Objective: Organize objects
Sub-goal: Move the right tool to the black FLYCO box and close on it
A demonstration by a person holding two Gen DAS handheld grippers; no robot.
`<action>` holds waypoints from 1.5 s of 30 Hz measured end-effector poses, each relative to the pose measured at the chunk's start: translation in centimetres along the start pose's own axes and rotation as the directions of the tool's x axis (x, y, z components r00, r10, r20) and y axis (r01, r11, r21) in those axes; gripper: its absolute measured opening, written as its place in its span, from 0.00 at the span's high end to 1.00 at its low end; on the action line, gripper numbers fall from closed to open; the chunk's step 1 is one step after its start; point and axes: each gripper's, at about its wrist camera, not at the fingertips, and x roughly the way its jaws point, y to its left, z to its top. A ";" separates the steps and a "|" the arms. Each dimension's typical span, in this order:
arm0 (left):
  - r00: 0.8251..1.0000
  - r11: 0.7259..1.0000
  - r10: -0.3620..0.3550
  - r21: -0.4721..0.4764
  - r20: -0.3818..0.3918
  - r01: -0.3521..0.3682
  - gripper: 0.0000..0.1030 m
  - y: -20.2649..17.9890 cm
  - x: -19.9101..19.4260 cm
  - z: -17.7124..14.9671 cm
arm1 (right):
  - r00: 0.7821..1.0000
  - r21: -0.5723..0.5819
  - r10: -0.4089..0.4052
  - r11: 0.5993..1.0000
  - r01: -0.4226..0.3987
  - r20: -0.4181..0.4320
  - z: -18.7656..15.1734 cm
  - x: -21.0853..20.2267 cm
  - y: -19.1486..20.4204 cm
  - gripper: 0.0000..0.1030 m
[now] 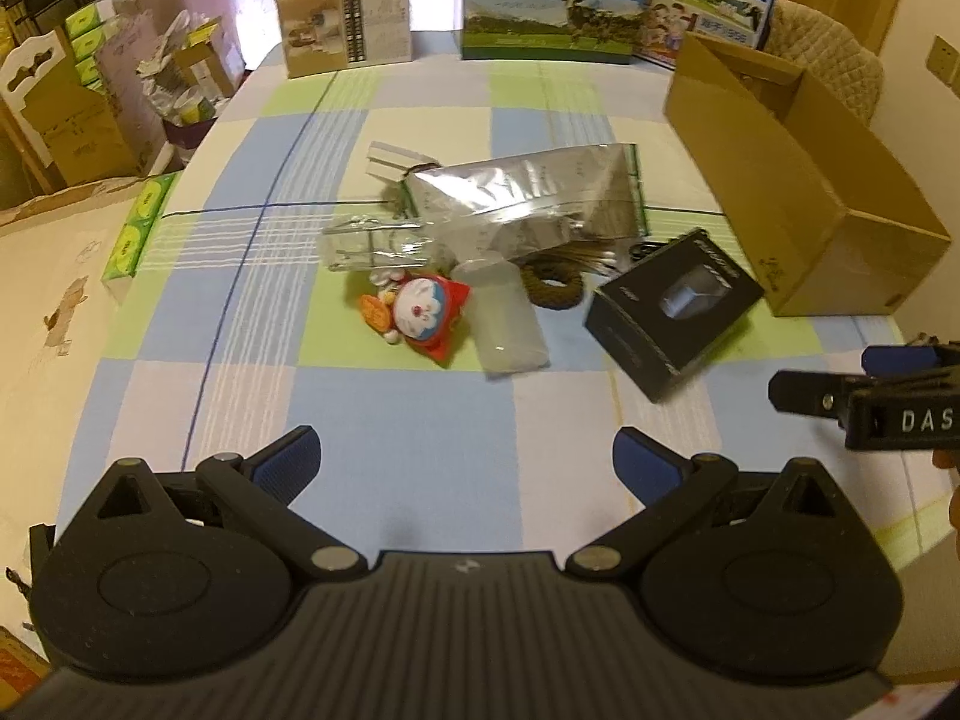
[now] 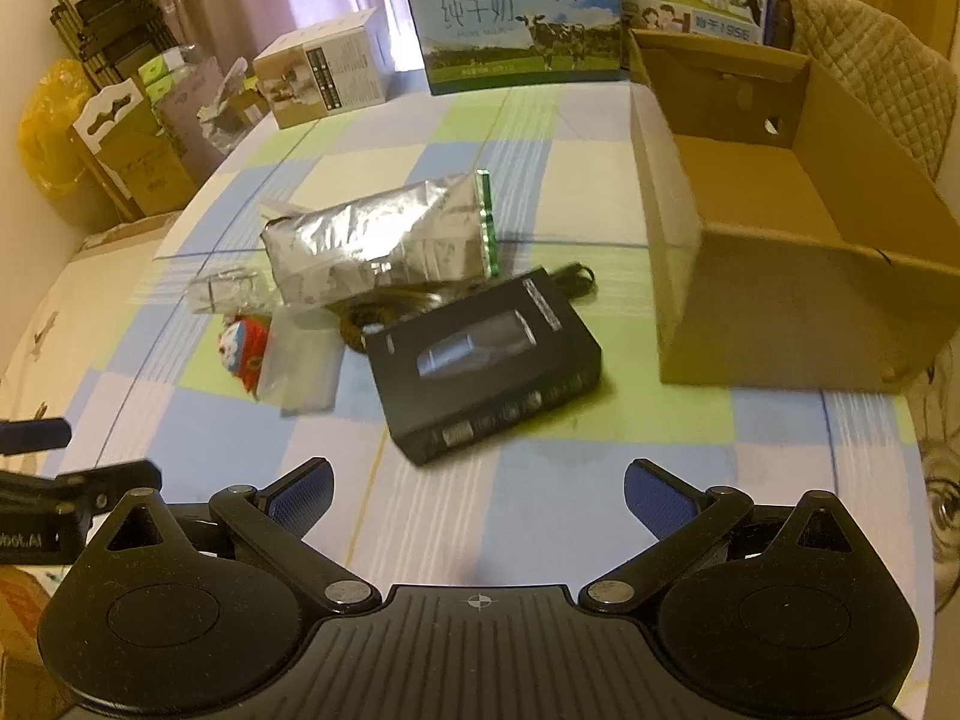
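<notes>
A heap of small items lies mid-table: a silver foil pouch (image 1: 522, 204) (image 2: 384, 240), a clear plastic packet (image 1: 372, 243), a red and blue cartoon toy (image 1: 420, 315) (image 2: 243, 348), a frosted plastic pouch (image 1: 507, 324) (image 2: 300, 363), a brown braided ring (image 1: 555, 288) and a black product box (image 1: 672, 306) (image 2: 486, 354). An open cardboard box (image 1: 798, 180) (image 2: 780, 228) stands at the right. My left gripper (image 1: 465, 465) hovers open near the table's front, nothing between its fingers. My right gripper (image 2: 477, 495) is open too, just short of the black box.
A checked cloth covers the table (image 1: 420, 408). Two milk cartons (image 2: 516, 18) and a beige box (image 1: 345, 18) stand along the far edge. Green tissue packs (image 1: 135, 228) lie at the left edge. Cartons and bags crowd the floor at left; a padded chair (image 2: 870, 60) sits behind the cardboard box.
</notes>
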 end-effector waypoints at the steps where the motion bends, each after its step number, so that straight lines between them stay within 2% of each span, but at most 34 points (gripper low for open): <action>1: 1.000 1.000 0.014 -0.004 0.001 -0.014 0.00 0.2 0.3 0.1 | 1.000 -0.007 -0.003 1.000 0.003 0.002 0.4 0.5 0.2 0.02; 10: 0.989 0.986 0.145 -0.087 0.016 -0.143 0.00 3.9 2.9 1.8 | 0.998 -0.043 -0.057 0.997 0.059 0.038 4.6 5.8 1.1 0.02; 20: 0.977 0.962 0.214 -0.175 0.007 -0.210 0.01 6.6 4.1 3.0 | 0.988 -0.036 -0.152 0.988 0.152 0.012 7.7 11.9 0.1 0.02; 24: 0.975 0.955 0.223 -0.196 -0.009 -0.221 0.01 6.6 4.4 2.9 | 0.989 -0.063 -0.146 0.987 0.145 -0.015 7.8 13.2 -0.5 0.03; 30: 0.976 0.951 0.217 -0.216 -0.036 -0.220 0.01 6.0 4.9 2.4 | 0.998 -0.184 -0.059 0.982 0.051 -0.036 5.9 12.5 -0.8 0.10; 37: 0.977 0.950 0.211 -0.229 -0.033 -0.213 0.01 4.8 4.4 2.1 | 0.995 -0.261 0.073 0.961 -0.087 -0.061 3.0 9.5 -2.7 0.11; 41: 0.979 0.956 0.201 -0.213 -0.017 -0.200 0.01 3.9 4.1 2.5 | 0.992 -0.241 0.102 0.963 -0.118 -0.077 1.6 7.5 -4.3 0.11; 45: 0.986 0.975 0.164 -0.155 0.000 -0.162 0.01 3.5 4.3 3.6 | 0.995 -0.145 0.084 0.985 -0.092 -0.060 0.9 5.3 -5.7 0.11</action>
